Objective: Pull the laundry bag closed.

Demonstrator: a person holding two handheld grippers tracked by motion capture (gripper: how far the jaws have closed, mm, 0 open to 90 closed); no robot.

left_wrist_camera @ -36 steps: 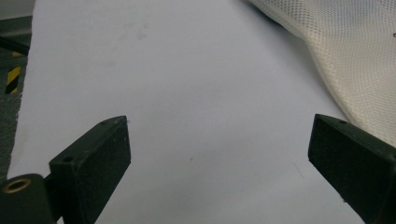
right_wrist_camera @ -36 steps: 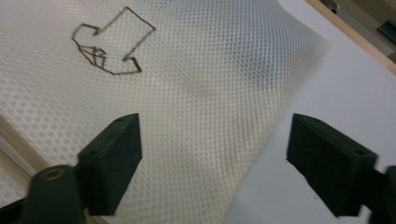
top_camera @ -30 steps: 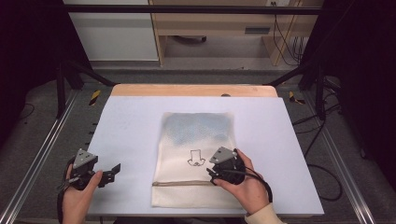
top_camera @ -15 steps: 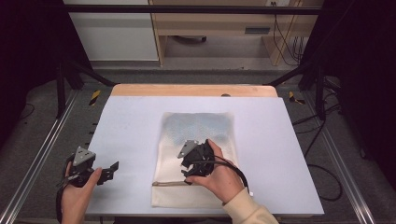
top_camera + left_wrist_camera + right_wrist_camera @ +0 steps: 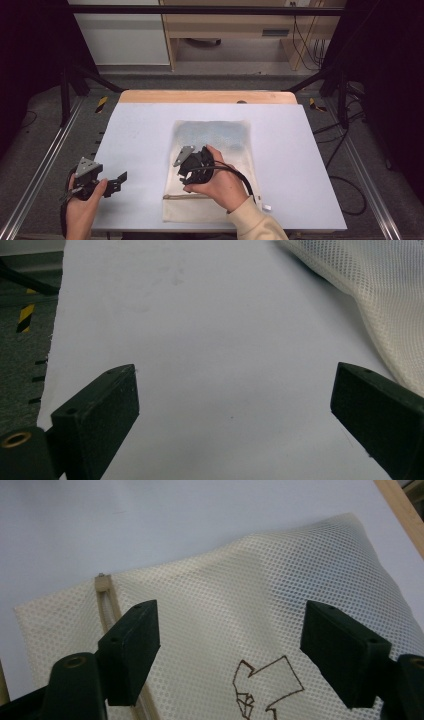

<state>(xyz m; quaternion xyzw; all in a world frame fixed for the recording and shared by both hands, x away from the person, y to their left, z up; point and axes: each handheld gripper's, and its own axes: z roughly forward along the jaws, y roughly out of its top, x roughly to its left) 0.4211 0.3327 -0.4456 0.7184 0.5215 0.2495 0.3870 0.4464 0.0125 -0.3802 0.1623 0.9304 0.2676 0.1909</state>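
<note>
A cream mesh bag (image 5: 220,142) lies flat in the middle of the white table (image 5: 310,165), its zipper (image 5: 187,196) along the near end. My right gripper (image 5: 187,172) hovers over the bag's left half, held by a hand. In the right gripper view its jaws (image 5: 232,615) stand apart above the mesh, the zipper (image 5: 107,605) and a brown arrow drawing (image 5: 267,690). They have just been closing and nothing is pinched between them. My left gripper (image 5: 117,182) rests at the near left of the table, open (image 5: 237,372) over bare table, with the bag's edge (image 5: 380,300) off to one side.
A wooden strip (image 5: 207,96) runs along the table's far edge. Metal frame rails (image 5: 45,170) flank the table on the left. The right gripper's black cable (image 5: 240,177) trails across the bag. A small white tag (image 5: 266,206) lies by the bag's near right corner.
The right hand carried its gripper leftward across the bag, from the bag's right edge to its left half. The left gripper has not moved.
</note>
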